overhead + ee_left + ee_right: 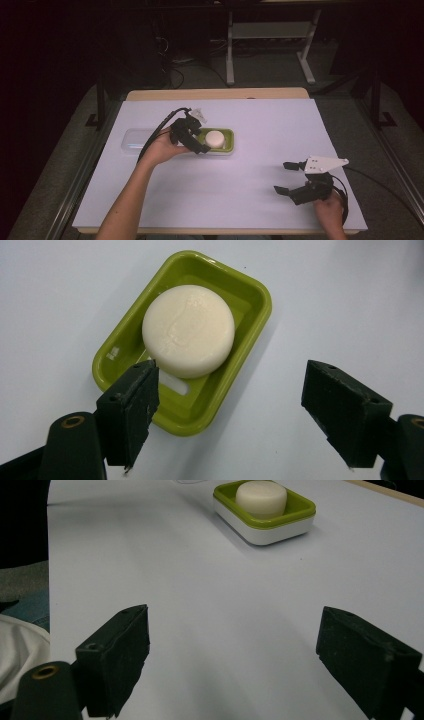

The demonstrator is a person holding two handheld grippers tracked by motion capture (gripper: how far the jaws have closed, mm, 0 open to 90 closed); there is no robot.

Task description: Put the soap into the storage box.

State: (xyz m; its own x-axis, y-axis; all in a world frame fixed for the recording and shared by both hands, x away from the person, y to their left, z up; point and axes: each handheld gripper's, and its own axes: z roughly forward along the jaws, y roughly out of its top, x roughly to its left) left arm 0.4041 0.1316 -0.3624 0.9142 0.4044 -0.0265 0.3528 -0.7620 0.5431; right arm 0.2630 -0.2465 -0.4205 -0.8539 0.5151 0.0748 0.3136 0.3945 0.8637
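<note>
A round white soap bar (pixel 214 138) lies in a green soap dish (pixel 229 135) near the middle of the table. My left gripper (pixel 199 135) hovers over the dish's left end, open, with nothing between its jaws. Looking down from the left gripper (pixel 237 415), I see the soap (pixel 188 330) in the dish (pixel 250 300), just ahead of the left jaw. My right gripper (pixel 282 177) rests open near the front right of the table. From the right gripper (pixel 240 665), soap (pixel 261 499) and dish (pixel 280 530), which has a white base, stand far off.
A clear plastic lid (pixel 136 140) lies just left of the dish, behind my left hand. A pale sheet (pixel 225 190) covers the table; its wooden far edge (pixel 215 94) shows. Beyond it are metal stand legs (pixel 230 55) and dark floor.
</note>
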